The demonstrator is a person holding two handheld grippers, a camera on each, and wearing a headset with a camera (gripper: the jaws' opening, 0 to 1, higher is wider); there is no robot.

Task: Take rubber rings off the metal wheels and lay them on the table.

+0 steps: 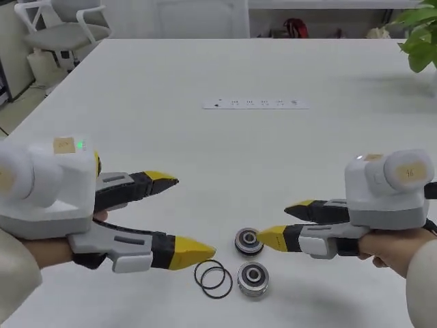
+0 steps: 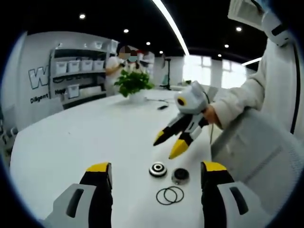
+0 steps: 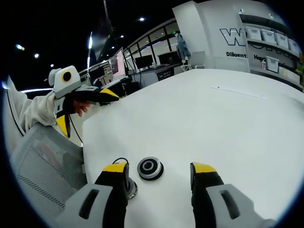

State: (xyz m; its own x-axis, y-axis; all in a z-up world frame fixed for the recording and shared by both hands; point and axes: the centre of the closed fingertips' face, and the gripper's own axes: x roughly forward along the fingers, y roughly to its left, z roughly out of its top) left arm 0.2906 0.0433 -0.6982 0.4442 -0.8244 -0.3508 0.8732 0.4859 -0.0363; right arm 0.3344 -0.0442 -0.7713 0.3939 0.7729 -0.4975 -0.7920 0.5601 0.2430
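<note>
Two rubber rings [image 1: 213, 277] lie flat and overlapping on the white table [image 1: 205, 137], near its front edge and just left of the near metal wheel [image 1: 253, 279]. That wheel looks like bare grey metal with an open groove, so its bands are probably already off. The far metal wheel [image 1: 249, 241], just beyond it, shows a dark outer rim in both gripper views, so it likely carries a ring, though the pictures are too small to be sure.

Such a ring should be thin, light and stretchy, seated snugly in the groove. One jaw tip would need to hook or pinch it at the rim's edge and roll it outward. The wheel itself is probably dense, stiff and smooth, apt to slide on the tabletop unless the other gripper pins it by its faces.

The right gripper [image 1: 278, 220] hovers with its yellow tips partly apart, the lower one just beside the far wheel, holding nothing. The left gripper [image 1: 186, 214] sits left of the rings, jaws spread wide and empty. Farther back lies a white power strip [image 1: 255, 104], and a potted plant [image 1: 418, 41] stands at the far right.
</note>
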